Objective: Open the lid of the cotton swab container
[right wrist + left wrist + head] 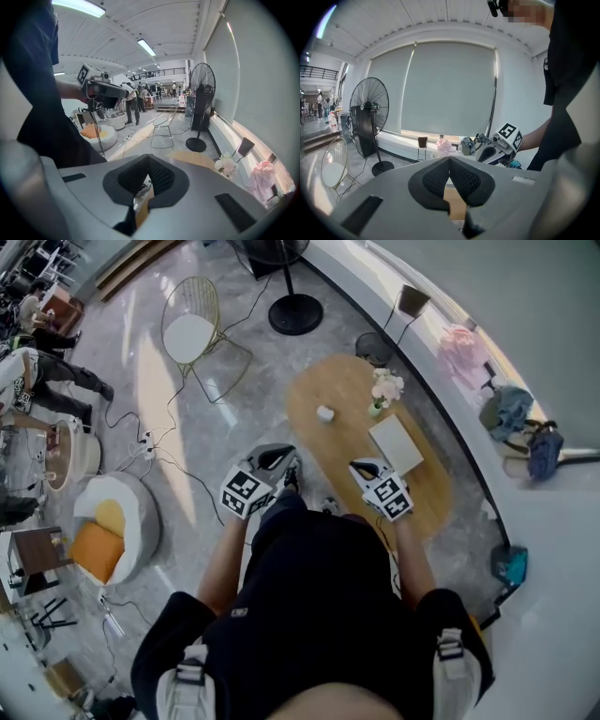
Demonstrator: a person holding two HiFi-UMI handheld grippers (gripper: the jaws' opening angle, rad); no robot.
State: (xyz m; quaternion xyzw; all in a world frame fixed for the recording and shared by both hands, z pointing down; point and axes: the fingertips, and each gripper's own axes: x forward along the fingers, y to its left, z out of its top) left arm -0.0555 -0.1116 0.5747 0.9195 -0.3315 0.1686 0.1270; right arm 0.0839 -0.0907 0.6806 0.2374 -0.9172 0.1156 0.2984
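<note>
Both hands are out in front of us and nothing is in hand. The left gripper (450, 165) has its jaws pressed fully together on nothing, and the right gripper (149, 164) is just the same, closed tight and empty.

We see trouble ahead if they arrive like that. The small white boxy container (324, 413), which we take for the cotton swab container, looks light and sits loose on the oval light-wood bench (339, 376). A closed gripper nosing into it would likely shove it along or tip it over, so the jaws have to part before contact. If only one gripper pulls at the lid, we expect the whole container to lift or skid, so the other needs to pin the body. There is also the little vase of pale flowers (382, 390), near the container at its 1 o'clock. A wide sweep from the right side could topple it. The flat white rectangular pad (396, 444) lies at the container's 4 o'clock, in the right gripper's path.

In the head view, the container sits on the far half of the bench. It is at about 1 o'clock from the left gripper and 11 o'clock from the right gripper, well apart from both. Neither gripper view shows it.
</note>
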